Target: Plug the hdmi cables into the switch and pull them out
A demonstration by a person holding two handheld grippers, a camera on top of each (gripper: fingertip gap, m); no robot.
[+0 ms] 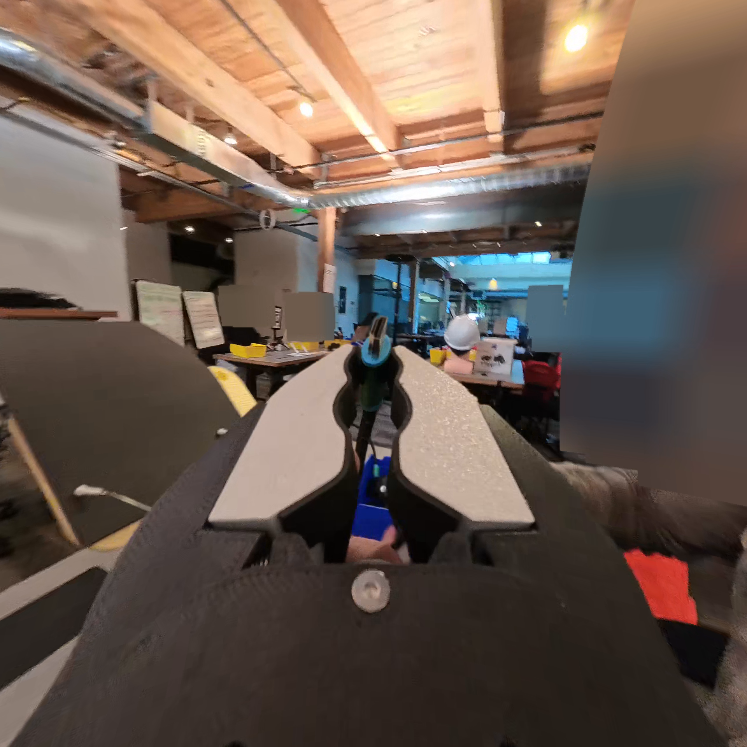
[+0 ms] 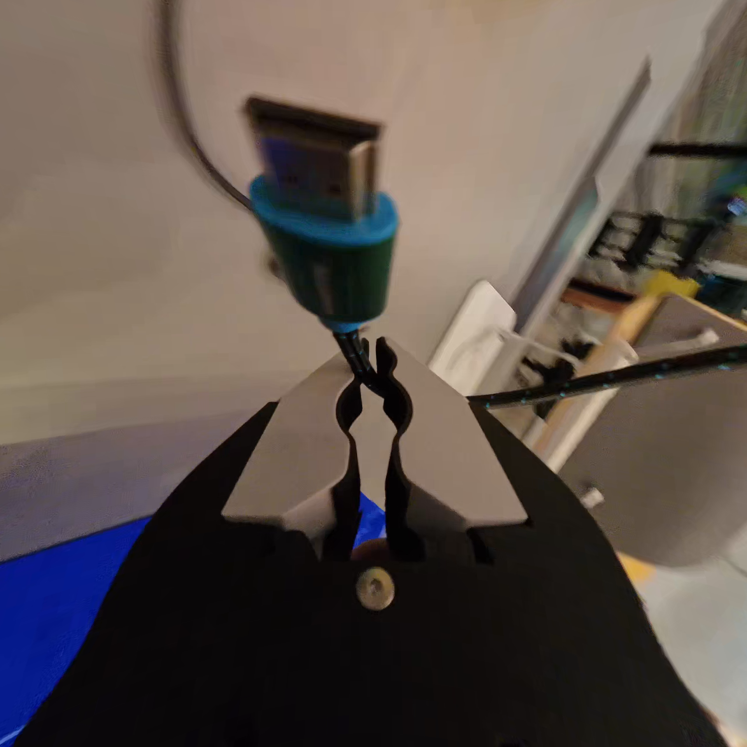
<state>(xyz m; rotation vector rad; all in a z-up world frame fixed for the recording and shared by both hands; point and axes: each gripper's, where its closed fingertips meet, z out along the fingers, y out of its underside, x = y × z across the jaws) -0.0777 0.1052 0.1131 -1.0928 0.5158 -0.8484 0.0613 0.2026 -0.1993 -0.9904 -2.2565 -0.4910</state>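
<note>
HDMI plug (image 2: 323, 226) fills the right wrist view, standing up just past the right gripper (image 2: 370, 355), whose fingers are pinched on the braided black cable (image 2: 359, 368) directly below the plug's boot rather than on the plug body. That hold looks loose for steering: the plug leans left of the fingers, and I judge it could swivel when pushed at a port. Its look is plain: a teal collar, a darker green tapered body, and a bare metal tip with a dark mouth, blurred by motion. From the fingers the cable runs off right of the plug, flecked with teal. Behind the plug is a pale wall; a blue bin (image 2: 60, 606) shows low on the left of it.

In the left wrist view a second plug (image 1: 376, 351) of the same colours sits between the tips of the left gripper (image 1: 374, 364), which is clamped on the green body itself, metal tip pointing out and up. This is the firmer hold, gripping where the push would go. Its cable (image 1: 364, 436) drops between the fingers toward the blue bin (image 1: 370, 521) beneath.

No switch shows in either view, so both plugs hang free in the air, unplugged; whether insertion or withdrawal comes next I cannot tell.
</note>
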